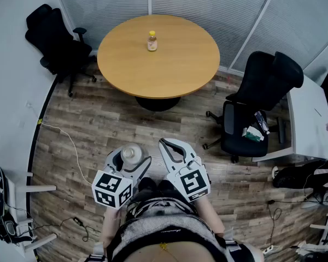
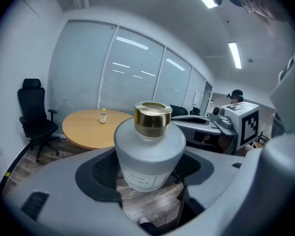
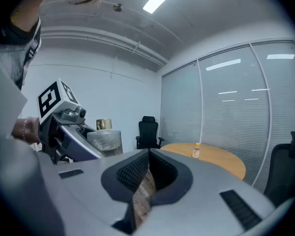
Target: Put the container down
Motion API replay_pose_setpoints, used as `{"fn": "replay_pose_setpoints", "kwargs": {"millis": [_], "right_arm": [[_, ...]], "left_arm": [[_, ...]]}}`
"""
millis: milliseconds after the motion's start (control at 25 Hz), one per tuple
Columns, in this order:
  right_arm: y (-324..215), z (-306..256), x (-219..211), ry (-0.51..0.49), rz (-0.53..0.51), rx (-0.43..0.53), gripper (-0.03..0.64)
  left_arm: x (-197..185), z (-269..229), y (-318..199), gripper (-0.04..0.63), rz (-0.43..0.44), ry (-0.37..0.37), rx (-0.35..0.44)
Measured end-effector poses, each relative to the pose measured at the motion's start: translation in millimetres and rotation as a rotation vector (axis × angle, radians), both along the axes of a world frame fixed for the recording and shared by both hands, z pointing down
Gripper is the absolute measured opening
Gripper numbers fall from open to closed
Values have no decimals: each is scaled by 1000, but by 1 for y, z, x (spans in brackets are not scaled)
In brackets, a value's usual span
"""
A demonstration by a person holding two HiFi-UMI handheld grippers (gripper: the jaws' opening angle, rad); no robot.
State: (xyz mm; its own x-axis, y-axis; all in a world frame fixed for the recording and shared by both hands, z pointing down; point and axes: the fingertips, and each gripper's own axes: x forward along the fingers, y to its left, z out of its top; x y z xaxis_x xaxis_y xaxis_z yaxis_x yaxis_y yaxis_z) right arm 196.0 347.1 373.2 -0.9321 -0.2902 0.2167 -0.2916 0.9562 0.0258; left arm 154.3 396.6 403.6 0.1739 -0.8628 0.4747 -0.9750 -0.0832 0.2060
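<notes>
The container is a frosted glass bottle (image 2: pixel 148 151) with a gold cap, upright between the pads of my left gripper (image 2: pixel 147 167). That gripper is shut on it, jaws wide around its body. In the head view the bottle (image 1: pixel 130 153) sits in the left gripper (image 1: pixel 129 158) close to the person's body, above the wood floor. My right gripper (image 1: pixel 166 145) is beside it, shut with nothing in it; its pads meet at the tips (image 3: pixel 148 154). The right gripper view shows the bottle (image 3: pixel 104 140) off to the left.
A round wooden table (image 1: pixel 169 64) stands ahead with a small yellow-capped bottle (image 1: pixel 152 41) on it. A black office chair (image 1: pixel 57 42) stands at its left and another (image 1: pixel 257 108) at the right, by a white desk (image 1: pixel 309 119). A cable (image 1: pixel 65 135) lies on the floor.
</notes>
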Motion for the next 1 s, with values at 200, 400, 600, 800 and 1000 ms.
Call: {"fn": "replay_pose_setpoints", "kwargs": {"millis": [200,400,600,800,1000], "right_arm": [[1,0,5,-17,-13,6,25],[-6,0,22,-48,-12,44,25],[-7,6,29,-50,-3,24,25],[-12,7,26,-53,11,-1,25],[-18,9,14,-52,13,-9,25]], "left_arm": [[4,2,2,345,-11,0,-3],[12,3,3,345,-34,-7,-6],[15,8,5,345,-50,-7,-12],[15,9,1,345,-45,-7,-16],[4,14,-8,345,-43,3,-19]]}}
